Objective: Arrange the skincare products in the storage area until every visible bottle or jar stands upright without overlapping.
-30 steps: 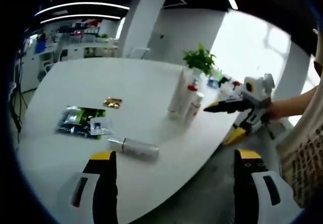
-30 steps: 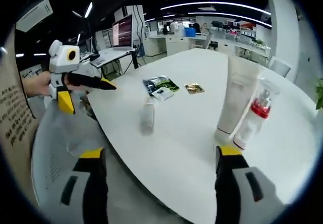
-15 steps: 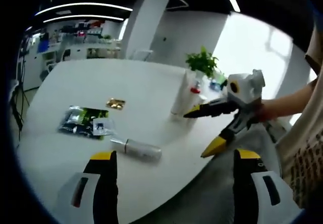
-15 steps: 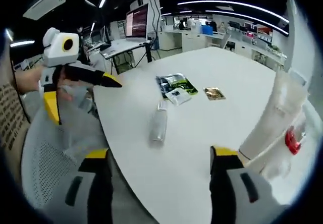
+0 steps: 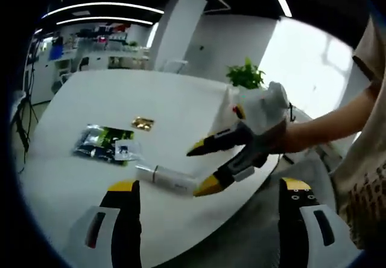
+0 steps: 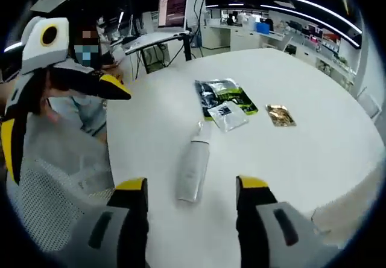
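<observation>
Jaws of right tool (image 6: pixel 190 186) apart, empty, astride slim frosted cylindrical bottle (image 6: pixel 194 172) flat on glossy white table (image 6: pixel 313 153).

Your left gripper (image 5: pixel 205 204) has two broad black jaws with yellow caps at the tips, each set on a pale grey housing with a dark oval slot. Your right gripper (image 6: pixel 192 204) is built the same way; seen from the left gripper view (image 5: pixel 202 168), its slim black jaws end in yellow points under a rounded white body. You wear a short beige sleeve (image 5: pixel 373 41) and a beige top printed with small dark lettering (image 5: pixel 362 189).
</observation>
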A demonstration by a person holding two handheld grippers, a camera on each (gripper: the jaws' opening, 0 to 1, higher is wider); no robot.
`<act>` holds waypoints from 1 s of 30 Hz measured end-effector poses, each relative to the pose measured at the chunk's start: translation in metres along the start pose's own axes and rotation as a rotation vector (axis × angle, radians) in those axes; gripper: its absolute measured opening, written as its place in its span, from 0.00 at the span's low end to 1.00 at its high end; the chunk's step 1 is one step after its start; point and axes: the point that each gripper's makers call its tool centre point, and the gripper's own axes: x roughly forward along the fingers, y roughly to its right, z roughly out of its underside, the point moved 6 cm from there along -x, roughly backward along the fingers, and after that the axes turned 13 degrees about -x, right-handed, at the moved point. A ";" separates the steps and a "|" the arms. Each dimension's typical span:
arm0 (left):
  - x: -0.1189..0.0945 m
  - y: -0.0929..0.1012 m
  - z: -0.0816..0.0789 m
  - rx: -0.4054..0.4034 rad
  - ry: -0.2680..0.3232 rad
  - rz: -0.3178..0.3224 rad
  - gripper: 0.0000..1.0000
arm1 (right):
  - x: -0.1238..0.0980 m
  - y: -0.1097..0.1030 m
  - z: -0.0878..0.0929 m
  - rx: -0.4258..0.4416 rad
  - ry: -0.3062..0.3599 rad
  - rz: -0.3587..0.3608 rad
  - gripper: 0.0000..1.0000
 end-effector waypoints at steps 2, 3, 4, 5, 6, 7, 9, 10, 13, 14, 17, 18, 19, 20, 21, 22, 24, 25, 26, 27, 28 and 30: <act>0.000 -0.001 -0.001 -0.006 0.005 -0.006 0.93 | 0.005 0.001 -0.001 -0.025 -0.007 -0.003 0.56; 0.000 -0.002 -0.001 -0.008 0.007 -0.008 0.93 | 0.007 0.001 -0.002 -0.027 -0.007 -0.006 0.55; 0.000 -0.002 -0.001 -0.011 0.008 -0.011 0.93 | 0.010 0.003 -0.001 -0.032 -0.015 -0.004 0.54; -0.001 -0.003 -0.001 -0.014 0.009 -0.012 0.92 | 0.012 0.004 0.000 -0.033 -0.022 -0.003 0.53; -0.001 -0.003 -0.001 -0.015 0.010 -0.012 0.92 | 0.015 0.005 0.001 -0.035 -0.031 -0.005 0.52; 0.000 -0.003 -0.001 -0.015 0.010 -0.012 0.92 | 0.016 0.005 0.002 -0.037 -0.037 -0.004 0.51; 0.000 -0.003 -0.001 -0.015 0.006 -0.013 0.92 | 0.021 0.007 0.003 -0.040 -0.048 0.006 0.47; 0.000 -0.003 -0.001 -0.014 0.005 -0.014 0.92 | 0.022 0.008 0.003 -0.037 -0.051 0.009 0.46; 0.000 -0.003 -0.001 -0.015 0.004 -0.020 0.92 | 0.027 0.010 0.000 -0.026 -0.049 0.014 0.43; 0.000 -0.004 -0.001 -0.016 0.004 -0.021 0.92 | 0.030 0.010 -0.001 -0.027 -0.051 0.015 0.42; 0.000 -0.004 -0.001 -0.020 0.007 -0.026 0.92 | 0.035 0.012 -0.003 -0.033 -0.058 0.016 0.38; 0.000 -0.004 -0.001 -0.020 0.009 -0.029 0.92 | 0.036 0.012 -0.003 -0.030 -0.064 0.016 0.36; 0.000 -0.005 -0.001 -0.020 0.010 -0.031 0.92 | 0.039 0.013 -0.001 -0.032 -0.080 0.020 0.34; 0.000 -0.005 -0.001 -0.019 0.011 -0.033 0.92 | 0.040 0.013 0.000 -0.037 -0.090 0.020 0.33; 0.000 -0.005 -0.001 -0.020 0.012 -0.035 0.91 | 0.041 0.013 0.000 -0.042 -0.096 0.019 0.32; 0.000 -0.005 -0.001 -0.023 0.014 -0.036 0.91 | 0.042 0.014 0.001 -0.047 -0.103 0.021 0.32; -0.001 -0.006 -0.001 -0.027 0.017 -0.041 0.91 | 0.043 0.014 0.001 -0.046 -0.104 0.017 0.30; -0.001 -0.006 -0.001 -0.029 0.018 -0.043 0.91 | 0.044 0.013 0.001 -0.039 -0.104 0.010 0.29; -0.001 -0.006 -0.001 -0.031 0.018 -0.044 0.91 | 0.044 0.013 0.001 -0.041 -0.106 0.008 0.28; -0.001 -0.006 -0.001 -0.031 0.019 -0.044 0.91 | 0.045 0.013 0.001 -0.061 -0.113 0.014 0.27; -0.001 -0.006 -0.001 -0.032 0.019 -0.044 0.91 | 0.046 0.012 0.002 -0.070 -0.116 0.015 0.26; -0.001 -0.007 -0.001 -0.030 0.019 -0.047 0.91 | 0.047 0.011 0.002 -0.067 -0.121 0.009 0.23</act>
